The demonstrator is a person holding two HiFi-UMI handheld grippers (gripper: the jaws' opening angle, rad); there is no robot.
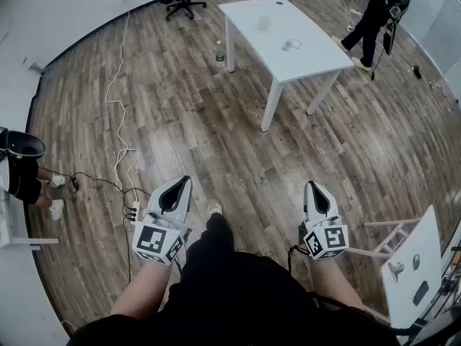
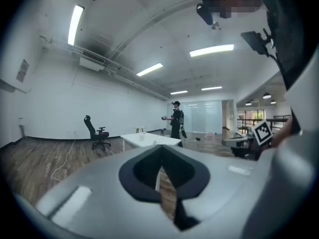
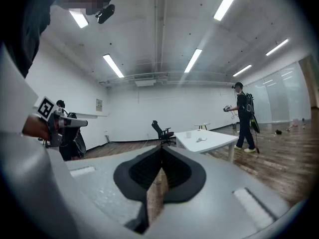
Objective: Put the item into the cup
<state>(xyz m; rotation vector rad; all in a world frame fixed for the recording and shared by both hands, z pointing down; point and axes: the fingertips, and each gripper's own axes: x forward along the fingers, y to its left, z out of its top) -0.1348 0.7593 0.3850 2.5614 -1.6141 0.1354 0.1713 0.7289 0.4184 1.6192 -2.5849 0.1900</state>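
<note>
Left gripper [image 1: 185,183] & right gripper [image 1: 312,187] both pressed shut, empty, well apart from table [image 1: 317,58] w/ cup [image 1: 263,24] and item [image 1: 291,45] beside it: best walk close first, then open jaws just above item.

The person is holding the left gripper [image 1: 184,184] and right gripper [image 1: 311,187] out in front of the body, well apart, both pointing forward and almost level. Each gripper's fingers are meeting at the tips, gripping nothing.
</note>
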